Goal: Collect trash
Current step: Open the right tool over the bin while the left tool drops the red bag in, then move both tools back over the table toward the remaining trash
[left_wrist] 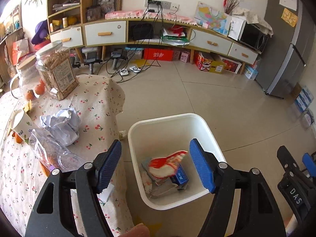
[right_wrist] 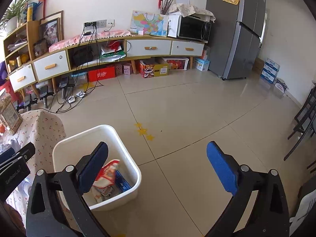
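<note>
The table [left_wrist: 94,106] with the cherry cloth is running off the left edge, so most of it is getting cut off. The white bin [left_wrist: 197,118] is sitting on the floor just right of it, holding a red-and-white wrapper [left_wrist: 167,164] and a blue box [left_wrist: 181,176]; whatever's underneath is hard to make out. The left claw [left_wrist: 156,164] is hovering over the bin, spread wide and gripping nothing. The right claw [right_wrist: 158,165] is hanging to the bin's right, also gaping and empty. Crumpled paper [left_wrist: 61,124], a clear plastic bag [left_wrist: 51,150] and a paper cup [left_wrist: 19,124] are lying on the table, left of the left claw.
</note>
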The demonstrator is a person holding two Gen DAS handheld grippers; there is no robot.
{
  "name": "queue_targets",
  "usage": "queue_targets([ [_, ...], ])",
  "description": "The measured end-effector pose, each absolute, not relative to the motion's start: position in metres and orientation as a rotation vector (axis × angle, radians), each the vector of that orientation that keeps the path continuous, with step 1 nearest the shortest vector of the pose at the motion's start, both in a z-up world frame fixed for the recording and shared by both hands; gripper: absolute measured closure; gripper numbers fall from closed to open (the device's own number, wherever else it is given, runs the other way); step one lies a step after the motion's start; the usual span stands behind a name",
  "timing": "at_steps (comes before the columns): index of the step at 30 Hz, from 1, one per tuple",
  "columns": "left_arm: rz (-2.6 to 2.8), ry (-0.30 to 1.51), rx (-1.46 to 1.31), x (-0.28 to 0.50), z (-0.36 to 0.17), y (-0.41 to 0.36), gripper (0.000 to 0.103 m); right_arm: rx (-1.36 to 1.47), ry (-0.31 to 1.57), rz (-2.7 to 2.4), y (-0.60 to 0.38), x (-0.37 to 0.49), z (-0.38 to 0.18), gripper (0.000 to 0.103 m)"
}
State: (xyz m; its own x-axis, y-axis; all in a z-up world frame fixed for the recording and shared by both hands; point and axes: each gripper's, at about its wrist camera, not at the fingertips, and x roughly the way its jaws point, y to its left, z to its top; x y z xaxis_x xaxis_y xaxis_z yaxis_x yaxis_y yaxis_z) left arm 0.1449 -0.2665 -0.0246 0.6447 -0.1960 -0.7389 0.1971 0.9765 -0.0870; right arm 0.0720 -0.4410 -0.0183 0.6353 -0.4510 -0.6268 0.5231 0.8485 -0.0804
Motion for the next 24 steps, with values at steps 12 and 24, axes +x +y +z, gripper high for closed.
queue_targets([
  [12,-0.010,0.705,0.026,0.119,0.014,-0.187,0.025,0.117,0.569,-0.415,-0.359,0.073,0.010,0.007],
  [24,0.131,0.710,-0.025,0.106,0.015,-0.094,0.022,0.024,0.564,-0.272,-0.273,0.085,0.011,0.007],
])
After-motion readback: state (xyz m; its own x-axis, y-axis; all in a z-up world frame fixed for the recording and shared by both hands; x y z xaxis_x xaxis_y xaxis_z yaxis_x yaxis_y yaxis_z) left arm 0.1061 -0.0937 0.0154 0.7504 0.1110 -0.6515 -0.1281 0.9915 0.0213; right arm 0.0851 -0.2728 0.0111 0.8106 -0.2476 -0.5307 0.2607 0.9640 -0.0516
